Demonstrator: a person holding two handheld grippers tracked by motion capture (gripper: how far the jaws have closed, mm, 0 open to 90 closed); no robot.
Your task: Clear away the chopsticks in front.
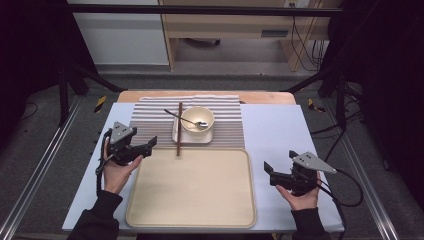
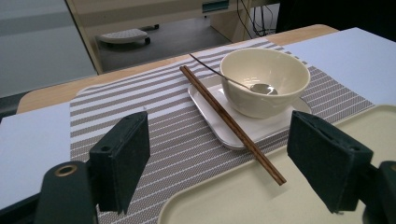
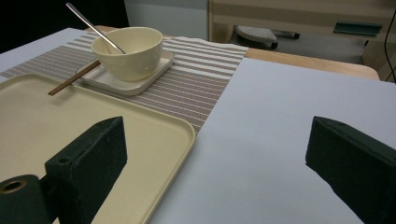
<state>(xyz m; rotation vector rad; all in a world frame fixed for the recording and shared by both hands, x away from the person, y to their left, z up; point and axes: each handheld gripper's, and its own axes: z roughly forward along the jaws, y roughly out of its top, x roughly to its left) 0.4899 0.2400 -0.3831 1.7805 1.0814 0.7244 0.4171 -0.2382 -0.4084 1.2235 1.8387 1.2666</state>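
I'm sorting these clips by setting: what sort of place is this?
Probably a lab or workshop bench staged as a dining spot. A bowl with a spoon sits on a striped placemat beside a tray, yet a black metal frame, trailing cables and bare plywood furniture surround the table.

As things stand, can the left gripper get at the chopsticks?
Probably yes. The left gripper is open and empty, and the chopsticks lie just ahead across the plate edge, their near tips over the tray rim, nothing between.
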